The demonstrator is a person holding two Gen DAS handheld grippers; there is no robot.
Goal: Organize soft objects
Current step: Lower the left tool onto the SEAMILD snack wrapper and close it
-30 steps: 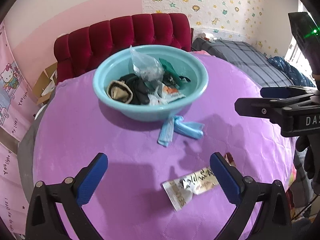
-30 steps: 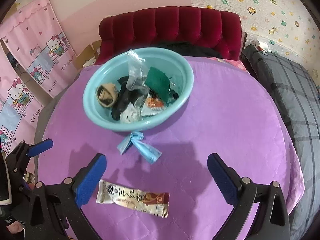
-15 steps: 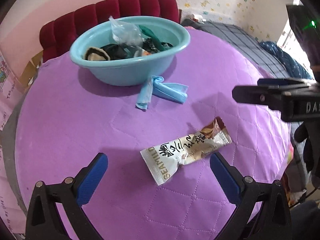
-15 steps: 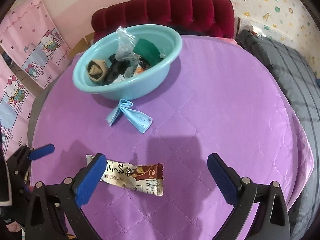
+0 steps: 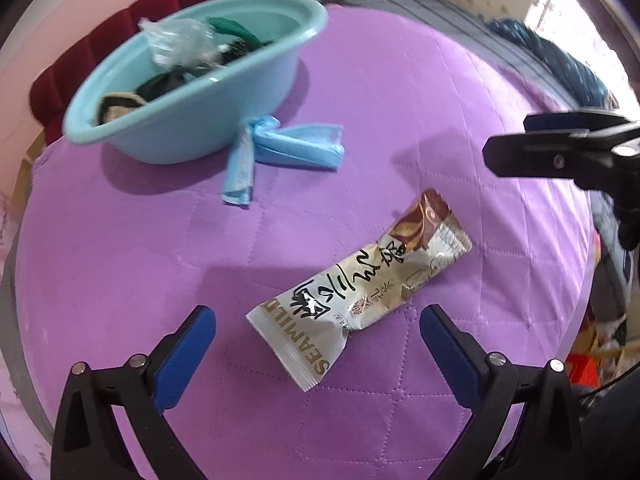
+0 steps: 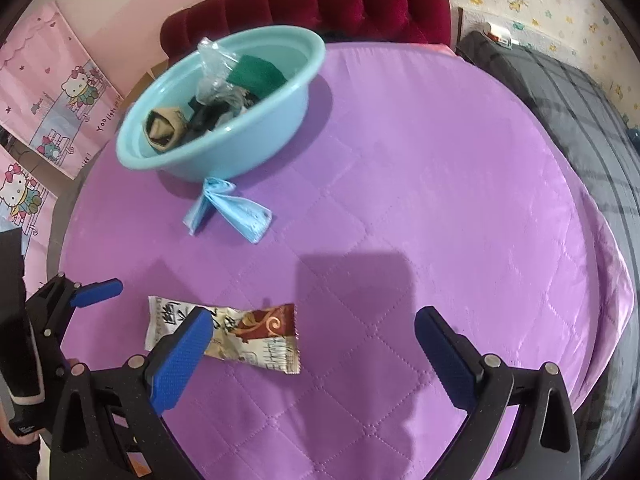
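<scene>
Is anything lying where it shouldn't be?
Yes, two things lie loose on the purple table cover instead of in the teal basin: a crumpled blue face mask just beside the basin, and a snack packet lying askew in front of the open left gripper.

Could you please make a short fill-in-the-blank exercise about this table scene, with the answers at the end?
1. The snack packet lies on the ____ quilted cloth.
2. The folded blue face mask lies right beside the ____.
3. The left gripper is open, and the thing nearest its fingertips is the ____.
4. The right gripper holds ____.

Answers: purple; basin; snack packet; nothing
</scene>
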